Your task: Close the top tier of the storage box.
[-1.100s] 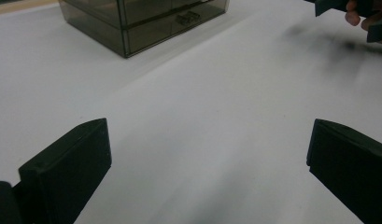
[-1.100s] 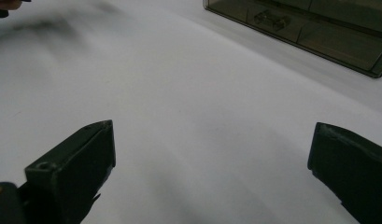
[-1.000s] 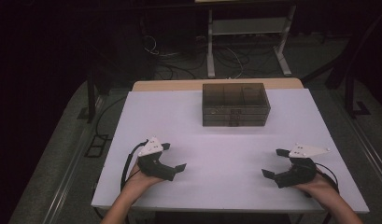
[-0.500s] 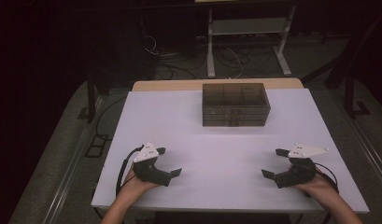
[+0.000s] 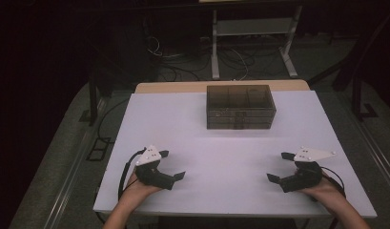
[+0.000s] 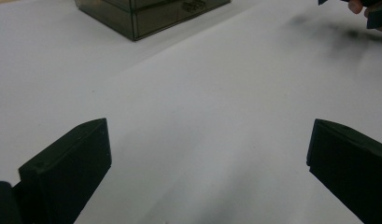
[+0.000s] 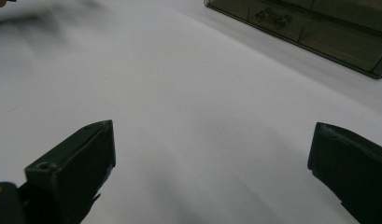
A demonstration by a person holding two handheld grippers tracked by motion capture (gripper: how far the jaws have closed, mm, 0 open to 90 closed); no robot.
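Table point(image 5: 221, 143): white top, seen from the high view.
Drawer box point(image 5: 240, 107): smoked clear plastic, set at the far middle of the table, drawers closed, small handles seen in both gripper views.
Left gripper point(image 5: 171, 165): held low at the near left edge, jaws spread wide apart, nothing gripped; well apart from the drawer box.
Right gripper point(image 5: 280, 167): held low at the near right edge, jaws spread wide apart, nothing gripped; well apart from the drawer box.
Between grippers: bare tabletop.
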